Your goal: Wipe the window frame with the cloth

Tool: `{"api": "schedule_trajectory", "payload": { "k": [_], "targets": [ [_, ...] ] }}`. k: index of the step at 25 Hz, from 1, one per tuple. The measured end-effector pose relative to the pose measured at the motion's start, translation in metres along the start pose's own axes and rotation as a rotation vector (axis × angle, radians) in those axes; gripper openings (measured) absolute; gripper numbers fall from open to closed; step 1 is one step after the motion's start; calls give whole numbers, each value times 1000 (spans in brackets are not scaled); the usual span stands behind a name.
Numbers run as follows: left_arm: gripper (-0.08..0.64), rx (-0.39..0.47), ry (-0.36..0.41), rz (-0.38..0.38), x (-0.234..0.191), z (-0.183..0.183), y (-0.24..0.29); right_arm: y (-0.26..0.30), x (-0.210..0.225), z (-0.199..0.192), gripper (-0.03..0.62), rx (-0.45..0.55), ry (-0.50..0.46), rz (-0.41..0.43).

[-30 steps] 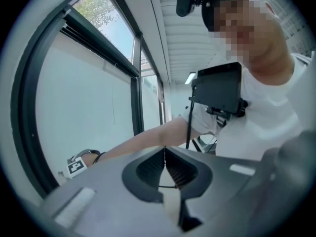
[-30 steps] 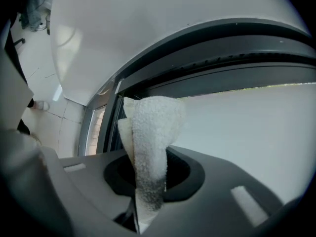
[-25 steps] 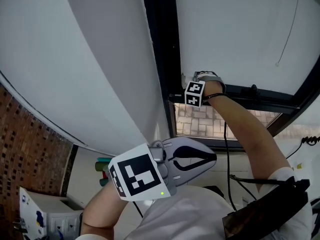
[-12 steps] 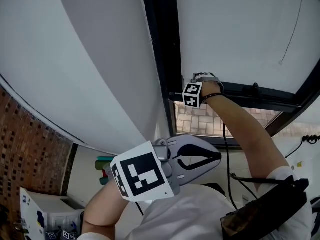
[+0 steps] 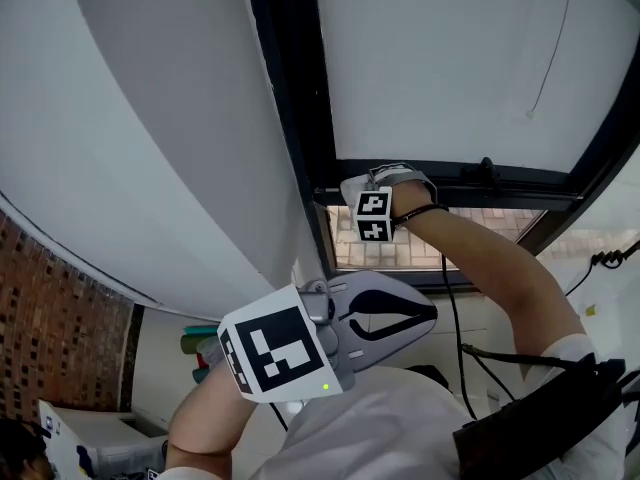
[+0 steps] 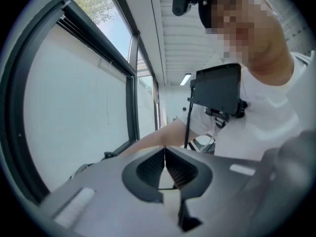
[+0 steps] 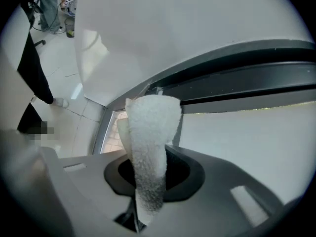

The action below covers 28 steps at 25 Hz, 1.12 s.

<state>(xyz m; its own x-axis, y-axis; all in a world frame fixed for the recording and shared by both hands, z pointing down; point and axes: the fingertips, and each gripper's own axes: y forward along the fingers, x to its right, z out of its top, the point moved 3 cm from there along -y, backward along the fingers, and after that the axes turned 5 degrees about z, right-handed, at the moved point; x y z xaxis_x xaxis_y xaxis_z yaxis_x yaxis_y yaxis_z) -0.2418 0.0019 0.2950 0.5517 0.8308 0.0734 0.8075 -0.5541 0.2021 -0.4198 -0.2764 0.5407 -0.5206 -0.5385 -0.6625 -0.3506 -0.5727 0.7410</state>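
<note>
Holding white cloth [image 7: 148, 147] in right tool [image 5: 368, 183] at window frame [image 5: 300, 118] corner; left tool [image 6: 164, 154] closed, empty, lower down.

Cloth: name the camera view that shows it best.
Right gripper view: the white cloth stands large at centre, clamped in the right gripper. The head view shows only a pale scrap by the window frame; the left gripper view shows none.
</note>
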Motion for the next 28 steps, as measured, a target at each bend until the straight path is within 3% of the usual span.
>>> {"api": "schedule_trajectory", "payload": {
  "k": [5,9,19,28],
  "targets": [
    [25,0,22,-64,-2,5,19,-40,-26,-21,69,54,-6,-22],
    [25,18,46,-130,-8,9,44,-76,-36,-70,69,46,59,-73],
    [25,31,67,-288,1,34,140,-143,-41,-265,69,-88,250,-222],
    [23,24,93,-298,17,54,233,-151,-79,-431,69,-217,292,-237]
  ]
}}
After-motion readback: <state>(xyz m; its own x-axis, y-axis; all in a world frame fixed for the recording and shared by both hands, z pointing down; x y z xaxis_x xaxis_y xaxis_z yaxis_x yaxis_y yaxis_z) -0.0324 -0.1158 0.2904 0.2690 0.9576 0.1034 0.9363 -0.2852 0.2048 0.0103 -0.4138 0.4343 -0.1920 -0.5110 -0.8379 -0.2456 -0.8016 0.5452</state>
